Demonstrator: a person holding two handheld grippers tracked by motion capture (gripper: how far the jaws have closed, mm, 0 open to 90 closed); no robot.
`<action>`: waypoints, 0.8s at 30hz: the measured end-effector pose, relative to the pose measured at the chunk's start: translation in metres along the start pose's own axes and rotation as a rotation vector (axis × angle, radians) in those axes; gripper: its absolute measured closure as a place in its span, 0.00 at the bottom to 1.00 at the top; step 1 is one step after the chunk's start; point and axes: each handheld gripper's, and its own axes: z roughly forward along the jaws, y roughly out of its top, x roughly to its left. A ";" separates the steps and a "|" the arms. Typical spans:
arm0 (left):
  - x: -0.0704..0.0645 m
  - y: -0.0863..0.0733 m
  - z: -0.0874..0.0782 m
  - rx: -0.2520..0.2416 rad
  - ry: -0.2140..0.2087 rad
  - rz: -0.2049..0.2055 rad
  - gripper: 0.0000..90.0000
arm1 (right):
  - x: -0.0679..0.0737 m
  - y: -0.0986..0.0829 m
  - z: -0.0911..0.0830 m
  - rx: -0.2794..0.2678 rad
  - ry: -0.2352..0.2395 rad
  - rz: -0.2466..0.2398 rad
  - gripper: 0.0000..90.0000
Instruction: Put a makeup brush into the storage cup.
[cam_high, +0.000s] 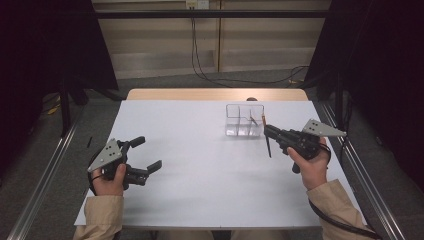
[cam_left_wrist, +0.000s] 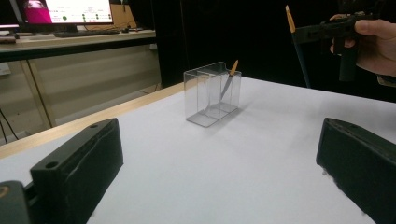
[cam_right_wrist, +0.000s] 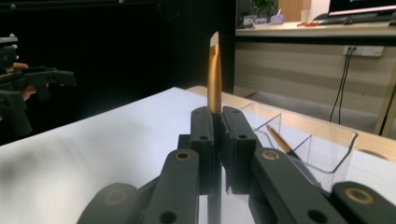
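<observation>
A clear holder with compartments (cam_high: 244, 120) (cam_left_wrist: 212, 93) (cam_right_wrist: 322, 149) stands at the table's far right of centre. A thin brush with a gold ferrule (cam_high: 253, 120) (cam_left_wrist: 229, 77) (cam_right_wrist: 279, 139) leans inside it. My right gripper (cam_high: 266, 131) (cam_right_wrist: 218, 122) is shut on a second brush (cam_high: 268, 146) (cam_right_wrist: 214, 70) (cam_left_wrist: 294, 35), held upright just beside the holder's right end, its dark handle hanging below the jaws. My left gripper (cam_high: 149, 152) (cam_left_wrist: 219, 158) is open near the table's left front, with nothing between its jaws.
The white table (cam_high: 200, 175) has a wooden strip (cam_high: 215, 94) along its far edge. Cables (cam_high: 210, 75) run over the floor behind. A desk with a monitor (cam_left_wrist: 70, 11) stands beyond the table.
</observation>
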 end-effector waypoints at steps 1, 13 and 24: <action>0.000 0.000 0.000 -0.001 -0.001 -0.001 0.00 | 0.000 0.001 0.001 -0.003 0.001 0.006 0.93; 0.000 0.000 -0.001 -0.002 -0.001 -0.001 0.00 | -0.004 0.006 0.009 -0.037 -0.016 0.019 0.93; 0.000 0.000 -0.001 -0.004 -0.001 -0.003 0.00 | -0.010 0.011 0.014 -0.053 -0.042 0.021 0.93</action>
